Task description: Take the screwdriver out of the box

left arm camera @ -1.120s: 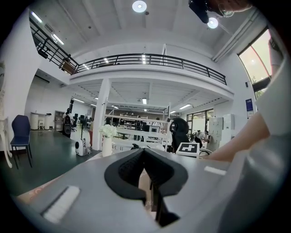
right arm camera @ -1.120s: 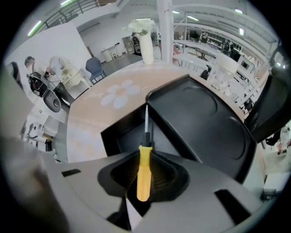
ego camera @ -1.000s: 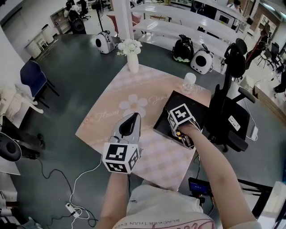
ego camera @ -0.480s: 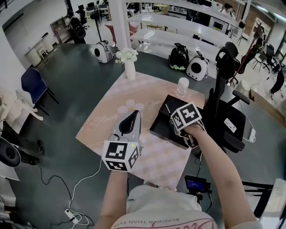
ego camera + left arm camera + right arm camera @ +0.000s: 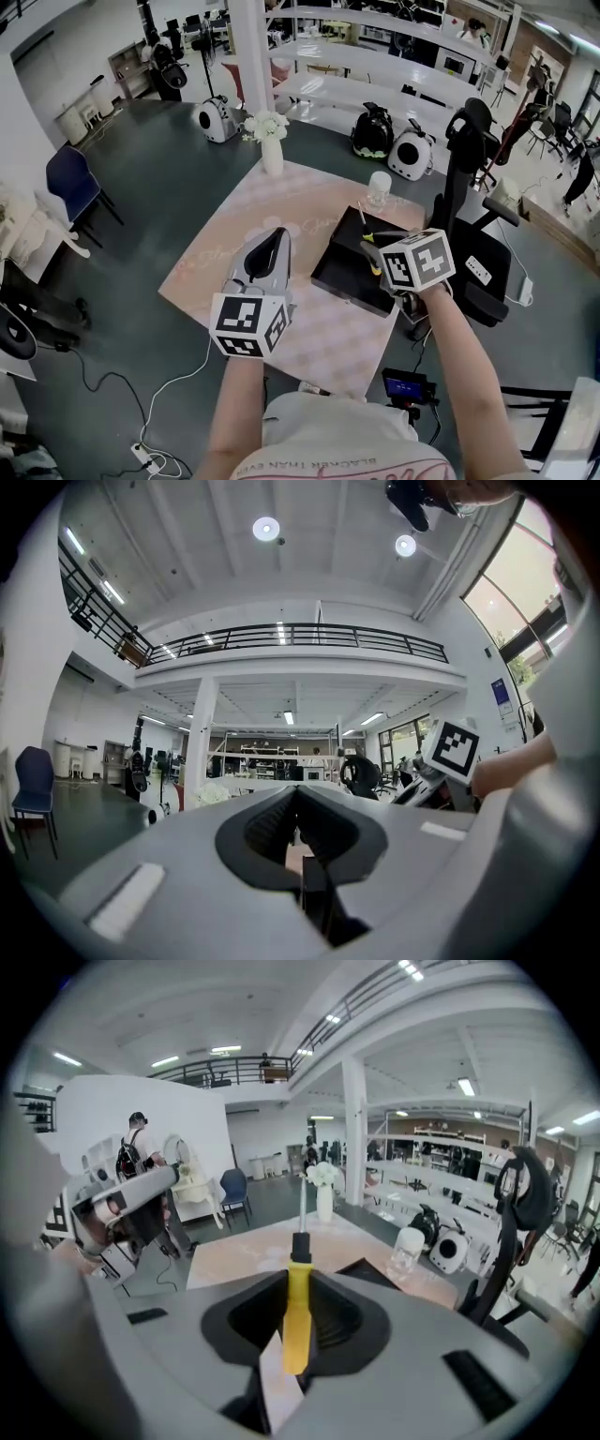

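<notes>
Right gripper point(image 5: 298, 1283): jaws pinching yellow handle of screwdriver point(image 5: 296, 1326), pads tight on both sides, shaft pointing straight out past tips. Left gripper point(image 5: 296, 794): jaws pressed together, nothing between, over pink tablecloth point(image 5: 337, 342), well apart from box point(image 5: 342, 272). I read step as lift-out: screwdriver above open black box, apparently clear of rim. Next I'd carry it sideways off box, grip firm, then set down on cloth.

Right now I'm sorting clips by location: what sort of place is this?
Probably a large open lab or workshop hall: long white workbenches, a black-railed upper gallery under a high white ceiling, and a blue chair on the dark grey floor.
</notes>
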Action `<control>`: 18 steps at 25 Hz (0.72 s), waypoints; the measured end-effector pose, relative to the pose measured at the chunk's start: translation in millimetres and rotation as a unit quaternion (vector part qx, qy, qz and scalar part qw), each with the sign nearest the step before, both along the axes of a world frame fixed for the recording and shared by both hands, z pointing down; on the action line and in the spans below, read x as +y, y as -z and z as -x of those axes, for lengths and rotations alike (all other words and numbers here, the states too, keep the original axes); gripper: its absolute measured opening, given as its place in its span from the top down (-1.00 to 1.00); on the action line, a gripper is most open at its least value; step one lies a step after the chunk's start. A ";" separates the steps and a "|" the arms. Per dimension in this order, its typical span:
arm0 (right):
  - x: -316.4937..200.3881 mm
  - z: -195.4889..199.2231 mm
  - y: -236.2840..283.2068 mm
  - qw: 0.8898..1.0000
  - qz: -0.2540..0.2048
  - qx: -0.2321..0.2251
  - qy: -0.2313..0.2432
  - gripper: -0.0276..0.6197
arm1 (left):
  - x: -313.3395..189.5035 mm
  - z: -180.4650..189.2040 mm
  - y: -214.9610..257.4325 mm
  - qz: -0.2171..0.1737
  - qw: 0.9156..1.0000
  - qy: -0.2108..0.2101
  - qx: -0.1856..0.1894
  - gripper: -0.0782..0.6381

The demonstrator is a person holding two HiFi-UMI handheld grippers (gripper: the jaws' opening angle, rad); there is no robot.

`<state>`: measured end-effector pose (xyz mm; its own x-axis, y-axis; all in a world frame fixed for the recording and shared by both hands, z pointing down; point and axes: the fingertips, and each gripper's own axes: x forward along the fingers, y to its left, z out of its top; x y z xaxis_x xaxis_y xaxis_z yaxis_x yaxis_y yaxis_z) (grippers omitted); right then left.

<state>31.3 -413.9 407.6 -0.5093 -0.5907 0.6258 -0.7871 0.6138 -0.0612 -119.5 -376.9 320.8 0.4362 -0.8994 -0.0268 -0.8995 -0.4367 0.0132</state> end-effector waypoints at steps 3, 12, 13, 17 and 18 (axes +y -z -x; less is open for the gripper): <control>5.3 -2.9 23.8 0.999 -0.044 -0.015 -0.005 0.66 | 1.1 5.0 8.3 -0.012 1.000 0.006 -0.001 0.75; 24.2 -37.7 89.4 0.977 -0.197 -0.051 -0.058 0.66 | -2.6 12.3 36.3 -0.055 0.998 0.017 -0.008 0.75; 28.0 -42.3 97.2 0.974 -0.212 -0.055 -0.065 0.66 | -2.8 12.6 40.6 -0.060 0.998 0.017 -0.007 0.75; 43.2 -58.9 125.1 0.956 -0.268 -0.071 -0.094 0.66 | -2.2 10.4 56.3 -0.082 0.996 0.014 -0.006 0.75; 47.4 -62.0 130.2 0.952 -0.278 -0.075 -0.099 0.66 | -1.5 9.3 59.3 -0.087 0.996 0.012 -0.006 0.75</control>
